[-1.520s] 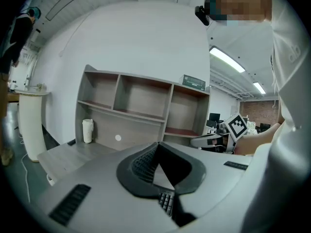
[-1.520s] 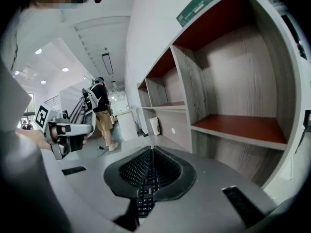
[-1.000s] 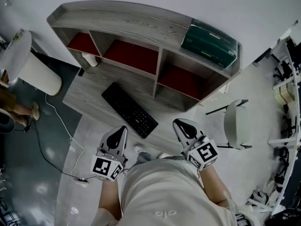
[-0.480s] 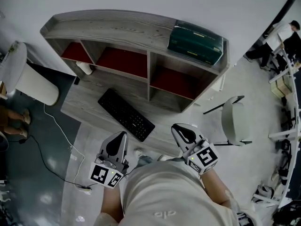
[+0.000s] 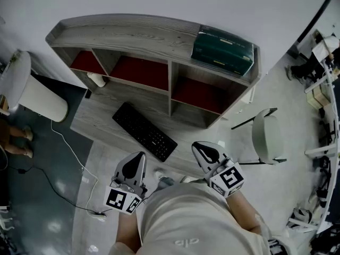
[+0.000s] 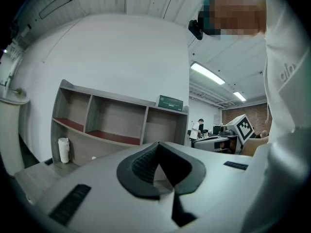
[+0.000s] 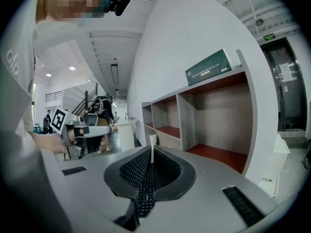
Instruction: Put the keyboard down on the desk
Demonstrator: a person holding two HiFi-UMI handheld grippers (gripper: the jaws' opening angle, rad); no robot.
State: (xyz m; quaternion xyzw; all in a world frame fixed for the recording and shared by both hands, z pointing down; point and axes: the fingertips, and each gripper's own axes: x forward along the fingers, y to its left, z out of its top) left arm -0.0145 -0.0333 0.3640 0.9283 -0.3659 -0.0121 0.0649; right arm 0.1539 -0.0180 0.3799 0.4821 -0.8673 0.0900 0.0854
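Observation:
The black keyboard (image 5: 144,130) lies flat and slantwise on the grey wooden desk (image 5: 98,109), in front of the shelf unit. Neither gripper touches it. My left gripper (image 5: 139,156) hovers short of the desk's front edge, near the keyboard's right end, with its jaws together and nothing between them (image 6: 158,144). My right gripper (image 5: 198,145) is further right, level with the desk's front corner, also shut and empty (image 7: 151,148). In the right gripper view a strip of the keyboard (image 7: 144,191) shows below its tips.
A wooden shelf unit (image 5: 170,84) with red-floored compartments stands on the desk, with a green box (image 5: 223,45) on top and a white paper roll (image 5: 96,78) in its left bay. A white chair (image 5: 268,138) stands to the right. A cable (image 5: 64,147) runs across the floor at left.
The left gripper has lifted slightly. The keyboard stays in the same place on the desk, and both grippers remain shut and clear of it.

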